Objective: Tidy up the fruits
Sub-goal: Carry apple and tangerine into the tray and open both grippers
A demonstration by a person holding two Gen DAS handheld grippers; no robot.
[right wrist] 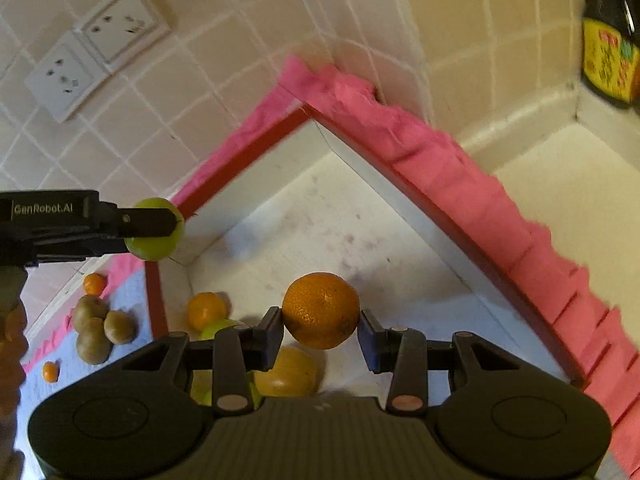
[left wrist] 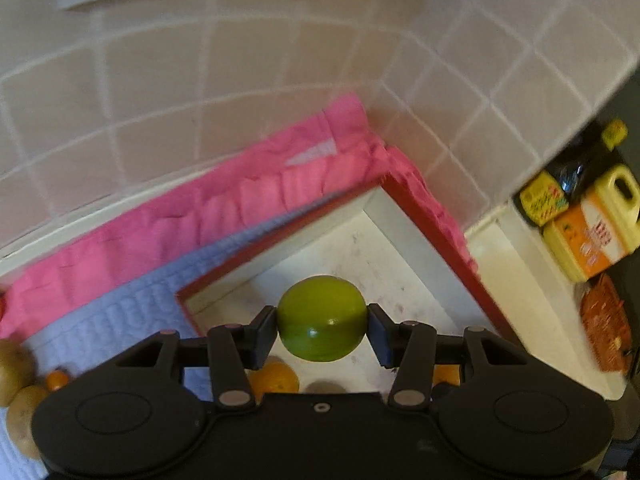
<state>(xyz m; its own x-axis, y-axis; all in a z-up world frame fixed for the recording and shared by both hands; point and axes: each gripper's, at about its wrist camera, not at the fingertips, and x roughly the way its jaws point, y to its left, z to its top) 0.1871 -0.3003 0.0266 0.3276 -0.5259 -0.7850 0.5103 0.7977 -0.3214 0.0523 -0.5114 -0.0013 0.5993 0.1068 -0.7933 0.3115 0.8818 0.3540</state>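
Observation:
My left gripper (left wrist: 322,326) is shut on a green apple (left wrist: 322,312) and holds it above the red-rimmed white tray (left wrist: 432,220). It also shows in the right wrist view (right wrist: 176,222) at the tray's left rim, with the apple (right wrist: 154,246) in it. My right gripper (right wrist: 321,330) is shut on an orange (right wrist: 320,310) above the tray floor (right wrist: 320,224). In the tray lie a small orange (right wrist: 205,311), a green fruit (right wrist: 218,326) and a yellow fruit (right wrist: 290,372), partly hidden by the gripper.
Kiwis (right wrist: 96,328) and small oranges (right wrist: 94,283) lie on a blue mat (left wrist: 120,320) left of the tray. Pink cloth (left wrist: 240,192) borders the tray. Tiled walls meet behind it. Bottles (left wrist: 592,220) stand at the right. Wall sockets (right wrist: 92,48) are above.

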